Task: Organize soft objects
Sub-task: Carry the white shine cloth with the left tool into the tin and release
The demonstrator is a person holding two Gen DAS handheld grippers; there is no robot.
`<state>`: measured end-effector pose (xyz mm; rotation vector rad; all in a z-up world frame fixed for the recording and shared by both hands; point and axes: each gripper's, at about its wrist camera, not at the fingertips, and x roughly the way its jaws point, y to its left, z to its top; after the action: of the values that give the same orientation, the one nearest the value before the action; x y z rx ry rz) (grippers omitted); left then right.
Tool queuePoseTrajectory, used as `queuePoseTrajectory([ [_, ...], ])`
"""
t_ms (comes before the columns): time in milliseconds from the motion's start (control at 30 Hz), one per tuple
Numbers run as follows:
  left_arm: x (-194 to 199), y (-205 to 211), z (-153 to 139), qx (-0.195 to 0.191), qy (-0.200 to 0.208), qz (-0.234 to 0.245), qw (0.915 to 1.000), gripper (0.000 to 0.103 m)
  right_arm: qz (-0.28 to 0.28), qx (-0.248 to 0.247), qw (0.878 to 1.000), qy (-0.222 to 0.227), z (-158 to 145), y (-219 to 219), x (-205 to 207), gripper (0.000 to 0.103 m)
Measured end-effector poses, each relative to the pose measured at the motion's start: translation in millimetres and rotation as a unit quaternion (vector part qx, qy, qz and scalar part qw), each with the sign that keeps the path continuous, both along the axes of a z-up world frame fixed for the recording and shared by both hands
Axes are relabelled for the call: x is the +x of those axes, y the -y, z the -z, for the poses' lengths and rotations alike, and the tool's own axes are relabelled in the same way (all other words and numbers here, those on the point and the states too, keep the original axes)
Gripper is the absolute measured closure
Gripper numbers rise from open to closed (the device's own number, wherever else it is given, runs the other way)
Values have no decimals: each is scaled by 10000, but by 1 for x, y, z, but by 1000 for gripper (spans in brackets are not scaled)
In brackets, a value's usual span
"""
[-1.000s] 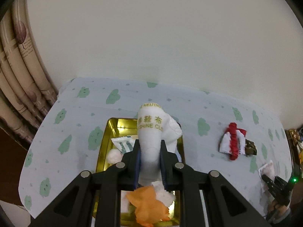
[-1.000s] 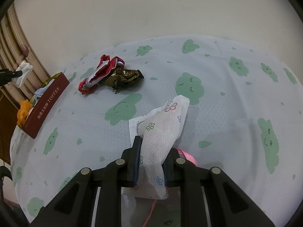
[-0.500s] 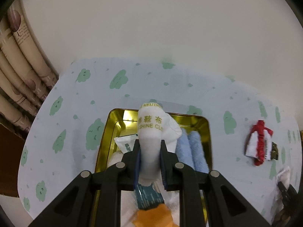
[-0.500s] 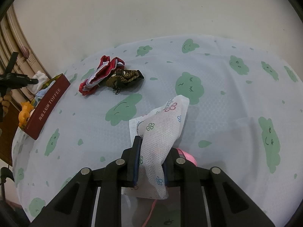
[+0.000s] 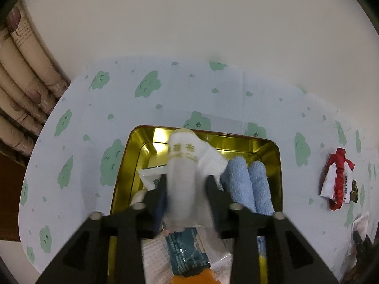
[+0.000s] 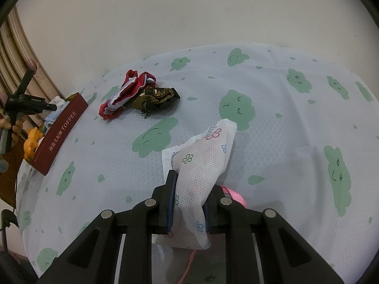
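Light is soft and even in both views, the cream wall evenly lit and mid-bright. Dark fisheye vignettes eat the corners, and the pale blue cloud-print worktop (image 6: pixel 272 118) bows into a curve. In the left view there's motion blur: the white rolled cloth with gold lettering (image 5: pixel 183 172) is smeared, its text unreadable. Glare flashes off the far inner wall of the gold metal tin (image 5: pixel 248 145). The right view is sharp, with a faint shadow right of the white floral non-woven pouch (image 6: pixel 201 163).
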<state>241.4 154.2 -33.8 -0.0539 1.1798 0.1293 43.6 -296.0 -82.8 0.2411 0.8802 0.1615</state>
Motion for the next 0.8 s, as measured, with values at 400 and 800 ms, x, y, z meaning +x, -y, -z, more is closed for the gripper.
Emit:
queuePoseTrajectory([
  [400,-27,-5,-30,-16,358,74,9993,57,-4,-35,10000,0,0,-1,0,86],
  [800,-109,-2,-56,552,1118,251,9919,57,3,-182,9998,-7,-1,-5,-1,86],
])
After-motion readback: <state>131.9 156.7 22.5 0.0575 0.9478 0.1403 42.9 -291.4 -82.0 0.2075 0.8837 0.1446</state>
